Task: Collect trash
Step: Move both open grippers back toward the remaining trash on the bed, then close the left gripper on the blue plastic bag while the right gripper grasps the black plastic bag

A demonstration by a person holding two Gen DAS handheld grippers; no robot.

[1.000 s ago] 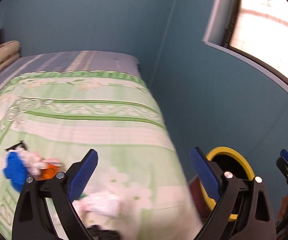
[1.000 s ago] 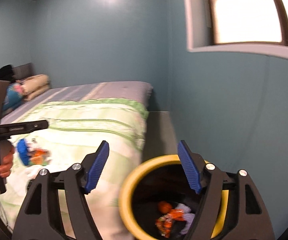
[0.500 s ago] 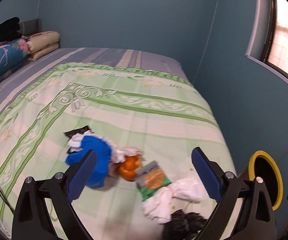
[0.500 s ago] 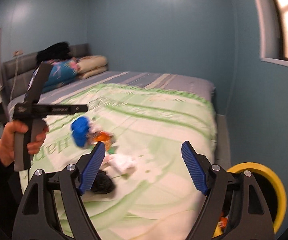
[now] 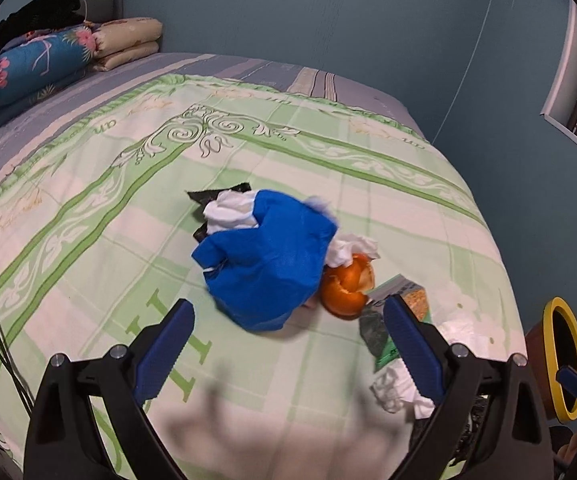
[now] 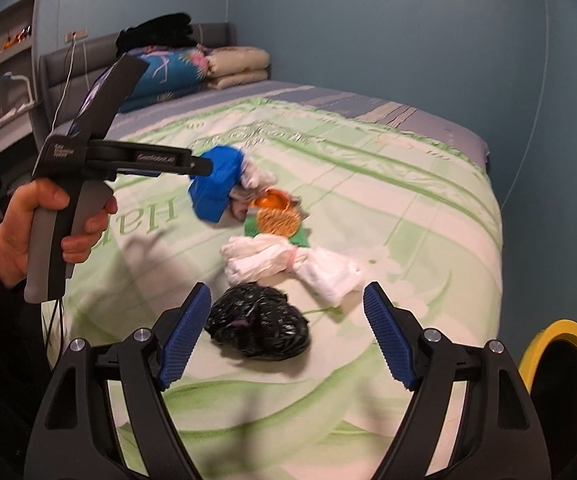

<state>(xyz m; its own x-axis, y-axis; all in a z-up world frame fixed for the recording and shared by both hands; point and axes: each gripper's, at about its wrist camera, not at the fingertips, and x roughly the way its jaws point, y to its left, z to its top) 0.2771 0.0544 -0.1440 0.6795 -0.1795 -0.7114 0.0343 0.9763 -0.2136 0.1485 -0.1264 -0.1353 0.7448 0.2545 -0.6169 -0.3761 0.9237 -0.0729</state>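
Lying ahead of left gripper (image 5: 284, 332), wide, empty: blue bag (image 5: 268, 264), peel (image 5: 346, 286); before right gripper (image 6: 288, 330), wide, empty: black bag (image 6: 258, 326), bin (image 6: 564, 364) rightward.

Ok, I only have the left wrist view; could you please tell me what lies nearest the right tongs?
Observer: A crumpled black bag lies on the bed just ahead of the right tongs.
Operator: Thank you; are those tongs holding anything?
Observer: No, they stand open and empty.
Operator: And beyond the bag?
Observer: A white bundle, tied round its middle with a pink band.
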